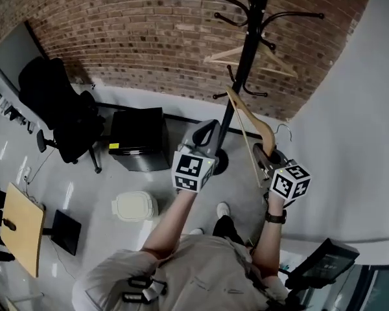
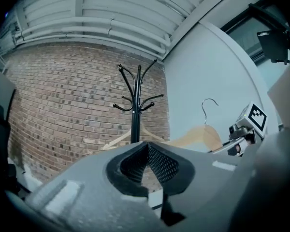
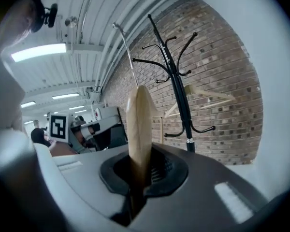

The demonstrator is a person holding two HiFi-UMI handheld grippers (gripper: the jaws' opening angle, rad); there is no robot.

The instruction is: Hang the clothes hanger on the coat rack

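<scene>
The black coat rack [image 1: 249,44] stands before the brick wall, with one wooden hanger [image 1: 251,59] hung on it. My right gripper [image 1: 266,153] is shut on a second wooden clothes hanger [image 1: 246,118], which slants up toward the rack's pole. In the right gripper view this hanger [image 3: 139,124] stands upright between the jaws of the right gripper [image 3: 140,170], its wire hook [image 3: 125,47] at the top and the rack [image 3: 176,86] just to its right. My left gripper [image 1: 204,138] hovers beside it, shut and empty. The left gripper [image 2: 146,166] faces the rack [image 2: 135,110].
A white wall [image 1: 363,109] rises close on the right. On the floor to the left are a black box cabinet [image 1: 139,140], a black office chair [image 1: 65,112] and a white bin [image 1: 135,206]. A wooden desk [image 1: 21,229] is at the far left.
</scene>
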